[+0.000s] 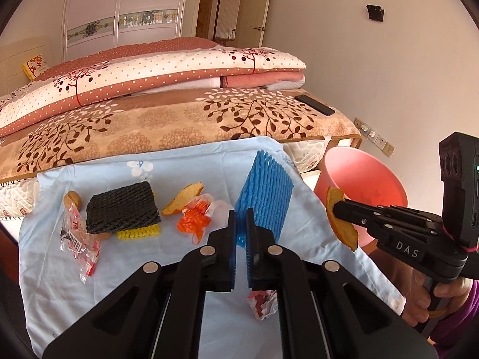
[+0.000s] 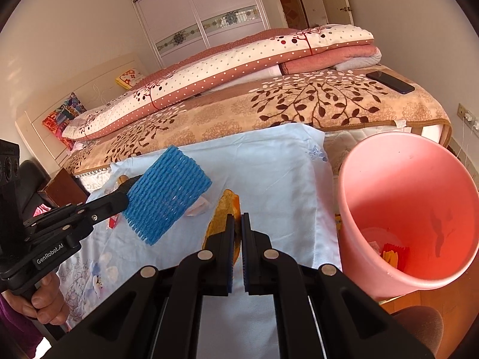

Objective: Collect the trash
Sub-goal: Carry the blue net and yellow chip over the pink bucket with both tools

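Ahead of me stands a bed (image 1: 179, 119) under a tan leaf-patterned blanket (image 2: 299, 104), with folded polka-dot quilts (image 1: 149, 74) stacked on top. Behind it I note a white sliding-door wardrobe (image 1: 119, 9) with a floral band, an open doorway (image 1: 227, 3), and plain cream walls (image 1: 374, 74) carrying wall sockets (image 1: 374, 137), all in soft daylight.

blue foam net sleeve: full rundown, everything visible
The blue foam net sleeve is a flattened rectangle of soft-looking foam mesh, ribbed in rows with small open holes, bright blue throughout and apparently intact. The left tongs are shut on one edge of it, holding it up off the light blue cloth with its broad face tilted. It hangs over the cloth, left of the pink bin. Nothing but the tongs visibly touches it.
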A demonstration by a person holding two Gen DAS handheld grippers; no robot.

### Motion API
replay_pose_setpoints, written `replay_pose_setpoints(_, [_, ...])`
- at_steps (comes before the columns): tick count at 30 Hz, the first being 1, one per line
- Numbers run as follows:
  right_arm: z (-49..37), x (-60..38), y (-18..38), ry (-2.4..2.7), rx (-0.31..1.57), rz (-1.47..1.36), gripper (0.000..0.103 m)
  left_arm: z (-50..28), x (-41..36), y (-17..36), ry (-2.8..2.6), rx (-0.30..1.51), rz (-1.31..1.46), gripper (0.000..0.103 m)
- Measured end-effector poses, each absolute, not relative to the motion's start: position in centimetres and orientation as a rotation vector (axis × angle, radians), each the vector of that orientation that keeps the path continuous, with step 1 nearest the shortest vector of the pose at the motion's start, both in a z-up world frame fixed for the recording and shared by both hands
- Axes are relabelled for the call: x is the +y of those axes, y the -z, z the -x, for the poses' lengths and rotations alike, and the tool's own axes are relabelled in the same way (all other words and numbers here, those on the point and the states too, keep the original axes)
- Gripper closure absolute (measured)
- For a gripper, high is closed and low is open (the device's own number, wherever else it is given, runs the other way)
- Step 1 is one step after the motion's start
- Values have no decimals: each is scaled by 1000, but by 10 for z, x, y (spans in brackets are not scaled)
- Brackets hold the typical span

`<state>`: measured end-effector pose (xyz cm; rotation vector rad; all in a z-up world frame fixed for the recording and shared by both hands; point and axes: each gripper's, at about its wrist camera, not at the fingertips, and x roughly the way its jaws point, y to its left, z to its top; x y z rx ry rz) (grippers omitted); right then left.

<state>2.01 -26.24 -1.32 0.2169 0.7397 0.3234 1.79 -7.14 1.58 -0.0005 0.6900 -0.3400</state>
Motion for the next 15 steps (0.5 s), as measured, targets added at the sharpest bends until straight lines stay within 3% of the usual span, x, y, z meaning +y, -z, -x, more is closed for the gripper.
replay_pose_setpoints(15, [-17,-346,0,-143,659,-293,99,-37,-152,-32,422,642,5,98])
